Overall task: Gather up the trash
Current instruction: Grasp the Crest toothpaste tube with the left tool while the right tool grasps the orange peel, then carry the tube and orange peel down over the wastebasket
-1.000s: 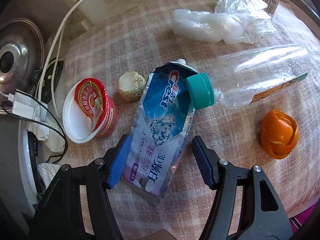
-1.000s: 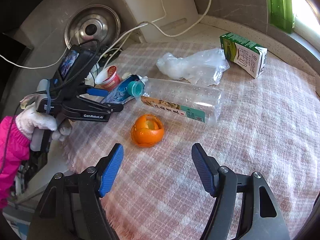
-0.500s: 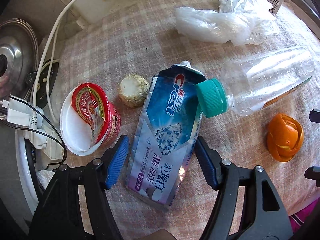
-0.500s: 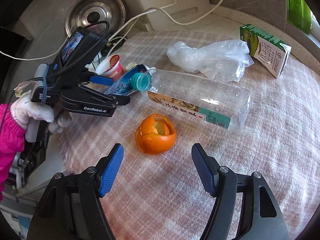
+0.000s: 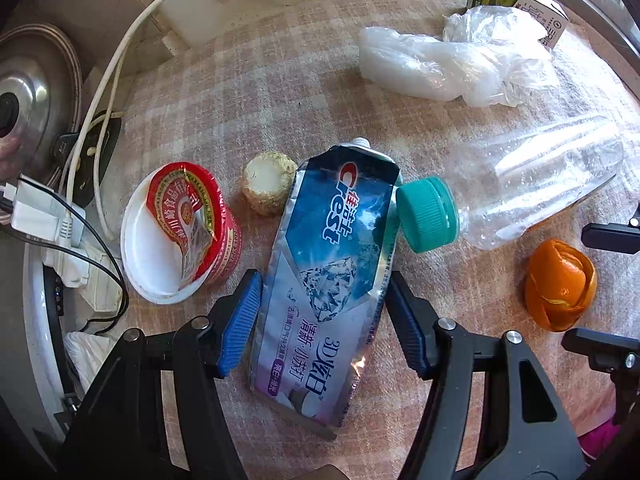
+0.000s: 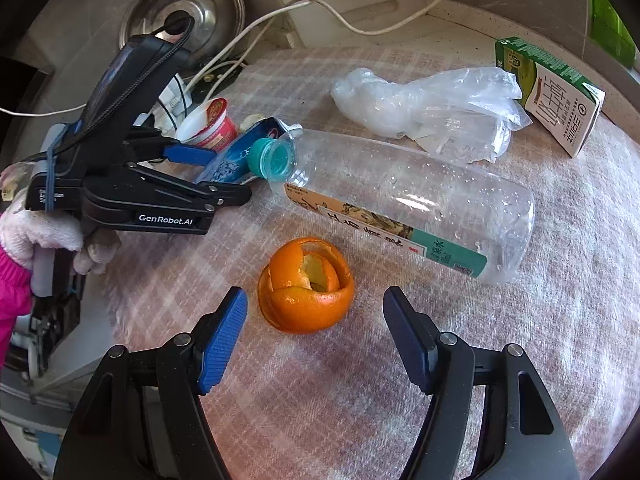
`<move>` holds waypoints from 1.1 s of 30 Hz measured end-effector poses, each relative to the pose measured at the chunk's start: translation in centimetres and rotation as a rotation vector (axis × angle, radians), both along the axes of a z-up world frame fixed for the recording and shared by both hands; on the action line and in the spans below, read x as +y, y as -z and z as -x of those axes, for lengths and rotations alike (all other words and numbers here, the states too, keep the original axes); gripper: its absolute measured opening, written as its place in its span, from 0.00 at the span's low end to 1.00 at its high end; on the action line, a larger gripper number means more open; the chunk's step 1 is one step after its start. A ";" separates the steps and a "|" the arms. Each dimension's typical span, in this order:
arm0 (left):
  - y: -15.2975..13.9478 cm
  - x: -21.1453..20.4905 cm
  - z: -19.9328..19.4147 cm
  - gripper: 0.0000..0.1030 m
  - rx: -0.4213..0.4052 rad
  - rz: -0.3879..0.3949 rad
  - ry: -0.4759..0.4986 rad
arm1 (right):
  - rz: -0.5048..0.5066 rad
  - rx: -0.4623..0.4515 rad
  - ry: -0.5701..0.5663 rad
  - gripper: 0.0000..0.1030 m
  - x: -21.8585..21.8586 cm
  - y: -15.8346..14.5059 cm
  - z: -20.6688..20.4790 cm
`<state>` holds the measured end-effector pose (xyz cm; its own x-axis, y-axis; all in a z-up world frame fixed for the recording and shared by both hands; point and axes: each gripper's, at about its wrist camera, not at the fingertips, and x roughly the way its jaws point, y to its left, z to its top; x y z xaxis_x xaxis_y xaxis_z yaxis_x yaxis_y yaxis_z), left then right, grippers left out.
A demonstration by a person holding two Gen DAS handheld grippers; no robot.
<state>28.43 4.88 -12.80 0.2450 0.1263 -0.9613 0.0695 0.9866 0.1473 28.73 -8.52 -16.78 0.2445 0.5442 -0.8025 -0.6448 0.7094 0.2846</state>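
A flattened Crest toothpaste tube (image 5: 332, 264) lies on the pink checked cloth (image 5: 240, 92). My left gripper (image 5: 324, 320) is open, its fingers on either side of the tube's lower half; it also shows in the right wrist view (image 6: 208, 172). An orange peel (image 6: 306, 284) sits just ahead of my open right gripper (image 6: 316, 332), between its fingertips' line. A clear plastic bottle (image 6: 400, 200) with a teal cap (image 5: 426, 214) lies behind the peel, its cap resting on the tube. A red-and-white yogurt cup (image 5: 180, 232) lies left of the tube.
A crumpled clear plastic bag (image 6: 432, 108), a green-and-white drink carton (image 6: 556, 92) and a small round beige stub (image 5: 266, 182) also lie on the cloth. White cables (image 5: 112, 68), a power strip (image 5: 48, 220) and a metal lid (image 5: 28, 96) sit off the cloth's left edge.
Both grippers moved forward and lower. The left one's fingers now flank the toothpaste tube; the right one has closed in on the orange peel. Both stayed open.
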 end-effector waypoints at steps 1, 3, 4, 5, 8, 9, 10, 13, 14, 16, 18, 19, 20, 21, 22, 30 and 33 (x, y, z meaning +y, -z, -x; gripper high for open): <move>-0.1 0.3 0.2 0.62 -0.007 0.015 -0.013 | 0.005 -0.002 -0.004 0.68 0.2 0.1 0.0; -0.3 0.4 1.2 0.62 -0.019 0.042 -0.037 | 0.018 -0.003 -0.013 0.68 0.7 0.4 0.0; -0.3 0.6 1.5 0.62 -0.024 0.050 -0.044 | 0.025 -0.002 -0.019 0.68 0.9 0.6 0.0; -0.4 0.8 1.7 0.62 -0.028 0.056 -0.050 | 0.031 -0.001 -0.027 0.68 1.2 0.7 0.1; -0.3 1.3 2.1 0.62 -0.038 0.079 -0.072 | 0.067 -0.023 -0.045 0.68 1.9 1.2 0.4; -0.3 1.6 2.3 0.62 -0.041 0.088 -0.083 | 0.078 -0.039 -0.049 0.68 2.2 1.1 0.3; -0.2 1.8 2.5 0.62 -0.046 0.099 -0.095 | 0.088 -0.050 -0.053 0.66 2.3 1.1 0.4; -0.1 2.9 3.1 0.62 -0.066 0.154 -0.136 | 0.112 -0.080 -0.055 0.50 2.8 0.8 0.5; 0.1 3.4 3.3 0.62 -0.072 0.174 -0.151 | 0.107 -0.079 -0.055 0.47 2.7 0.7 0.5; 0.4 4.0 4.0 0.62 -0.075 0.220 -0.184 | 0.098 -0.075 -0.047 0.44 2.4 0.5 0.5; 0.7 4.4 4.7 0.62 -0.082 0.253 -0.202 | 0.090 -0.073 -0.040 0.43 2.0 0.4 0.7; 0.9 4.4 5.0 0.62 -0.080 0.260 -0.200 | 0.088 -0.074 -0.037 0.43 1.8 0.3 0.8; 1.1 4.3 5.2 0.62 -0.076 0.259 -0.192 | 0.088 -0.076 -0.036 0.43 1.6 0.3 0.9; 1.4 4.2 5.1 0.62 -0.069 0.255 -0.185 | 0.090 -0.078 -0.034 0.43 1.4 0.3 1.2; 1.7 4.1 5.0 0.62 -0.061 0.254 -0.184 | 0.092 -0.080 -0.032 0.42 1.4 0.3 1.3; 2.9 3.7 1.8 0.62 -0.056 0.206 -0.190 | 0.085 -0.086 -0.005 0.42 0.7 -0.2 2.2; 2.9 3.9 1.4 0.61 -0.073 0.242 -0.213 | 0.080 -0.098 0.003 0.42 0.1 -0.6 2.9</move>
